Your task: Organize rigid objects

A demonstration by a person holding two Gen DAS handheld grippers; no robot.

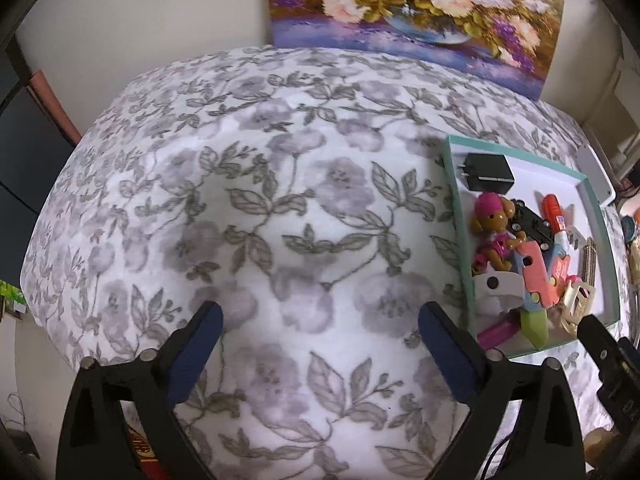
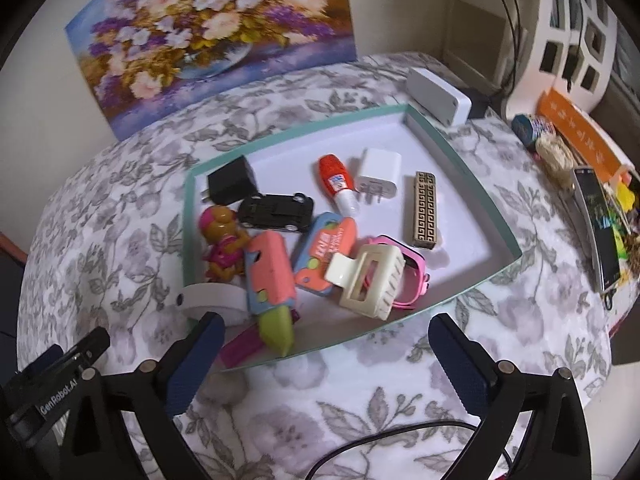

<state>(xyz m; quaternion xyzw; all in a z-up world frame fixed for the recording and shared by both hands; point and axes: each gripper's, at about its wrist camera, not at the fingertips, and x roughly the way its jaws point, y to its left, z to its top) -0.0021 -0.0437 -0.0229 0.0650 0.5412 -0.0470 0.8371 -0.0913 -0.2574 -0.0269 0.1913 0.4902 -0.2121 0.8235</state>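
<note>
Both claws (image 1: 320,320) (image 2: 326,334) spread empty, toy-filled tray (image 2: 476,184), painting (image 2: 208,36) behind

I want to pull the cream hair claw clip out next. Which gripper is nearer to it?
Right. The right gripper hangs open just short of the cream hair claw clip; the left gripper hovers over bare blanket, the tray off to its right.

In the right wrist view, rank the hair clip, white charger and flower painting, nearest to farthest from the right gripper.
1. Hair clip, at the tray's near edge.
2. White charger, mid-tray, farther back.
3. Flower painting, against the wall behind the tray.
</note>
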